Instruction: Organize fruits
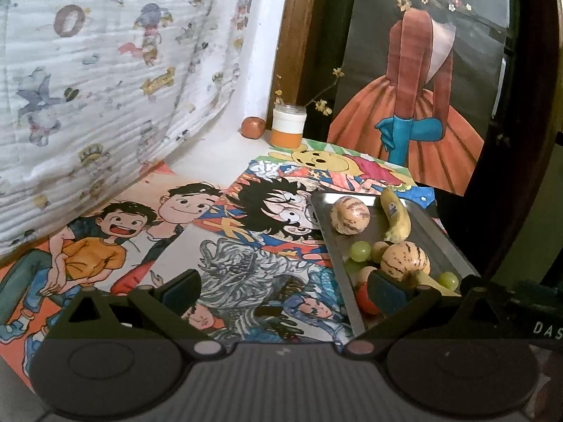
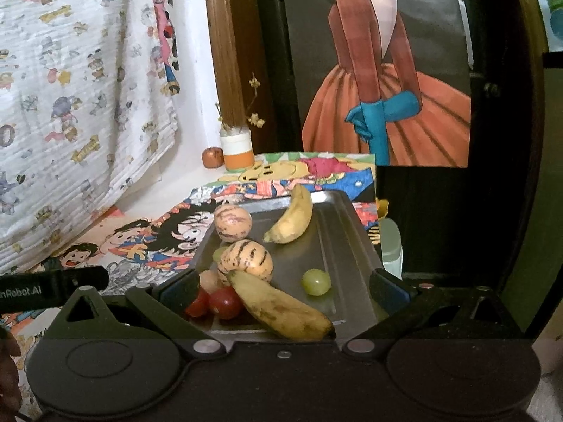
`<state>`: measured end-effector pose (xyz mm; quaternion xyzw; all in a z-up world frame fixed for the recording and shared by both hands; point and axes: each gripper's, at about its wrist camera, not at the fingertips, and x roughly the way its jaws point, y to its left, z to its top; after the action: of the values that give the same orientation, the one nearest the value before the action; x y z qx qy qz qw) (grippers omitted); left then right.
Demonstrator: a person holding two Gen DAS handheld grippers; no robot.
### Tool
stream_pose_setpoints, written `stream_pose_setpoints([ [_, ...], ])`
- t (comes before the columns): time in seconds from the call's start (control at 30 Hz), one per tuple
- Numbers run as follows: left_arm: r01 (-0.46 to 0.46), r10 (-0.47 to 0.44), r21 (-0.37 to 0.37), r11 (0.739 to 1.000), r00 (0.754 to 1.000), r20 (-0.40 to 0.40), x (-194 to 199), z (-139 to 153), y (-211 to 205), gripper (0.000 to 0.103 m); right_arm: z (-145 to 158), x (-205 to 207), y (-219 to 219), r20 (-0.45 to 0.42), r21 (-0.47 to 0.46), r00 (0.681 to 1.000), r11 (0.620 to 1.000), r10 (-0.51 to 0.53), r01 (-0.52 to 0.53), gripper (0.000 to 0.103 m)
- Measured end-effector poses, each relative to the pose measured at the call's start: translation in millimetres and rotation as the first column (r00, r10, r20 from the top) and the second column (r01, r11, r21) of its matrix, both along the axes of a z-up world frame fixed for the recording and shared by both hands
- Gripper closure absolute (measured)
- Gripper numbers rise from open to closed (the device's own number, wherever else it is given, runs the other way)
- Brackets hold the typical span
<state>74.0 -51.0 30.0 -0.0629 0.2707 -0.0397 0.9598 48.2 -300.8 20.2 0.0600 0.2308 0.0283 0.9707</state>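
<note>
I see the fruit gathered on a metal tray that fills the lower centre of my right wrist view. Nearest me lies a spotted banana, its stem end against a striped melon-like fruit. Two red tomatoes sit just left of that banana, touching each other, and a single green grape rests alone to its right. Farther back are a second striped fruit at the tray's left rim and a second banana curving toward the far edge.

My right gripper is spread wide with nothing between its pads; the left pad is in front of the tomatoes, but I cannot tell whether it touches them. My left gripper is likewise wide and empty, hanging over the cartoon posters with the tray at the right of its frame; its right pad overlaps the tray's near fruit in view.

Beyond, in the upper middle, a white-and-orange jar with dried sprigs stands beside a small reddish fruit near the wall, well apart from the tray. A painting of a woman in an orange dress leans behind.
</note>
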Motion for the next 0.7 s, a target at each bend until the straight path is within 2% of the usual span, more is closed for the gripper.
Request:
stream_pose_setpoints([
  [0.23, -0.012, 0.012, -0.004, 1.000, 1.000, 0.023, -12.9, -5.6, 11.6, 0.000, 1.9, -14.6, 10.2, 0.056, -0.005, 0.998, 1.000, -0.008, 0.009, 0.001],
  [0.4, -0.007, 0.008, -0.052, 0.999, 1.000, 0.020, -21.3, -10.9, 24.2, 0.000, 1.4, -28.5, 19.0, 0.097, -0.022, 0.995, 1.000, -0.011, 0.013, 0.001],
  [0.7, -0.031, 0.034, -0.075, 0.997, 0.998, 0.049, -41.8, -17.9, 37.9, 0.000, -3.3, -52.8, 27.7, 0.139, -0.037, 0.990, 0.999, -0.016, 0.022, 0.001],
])
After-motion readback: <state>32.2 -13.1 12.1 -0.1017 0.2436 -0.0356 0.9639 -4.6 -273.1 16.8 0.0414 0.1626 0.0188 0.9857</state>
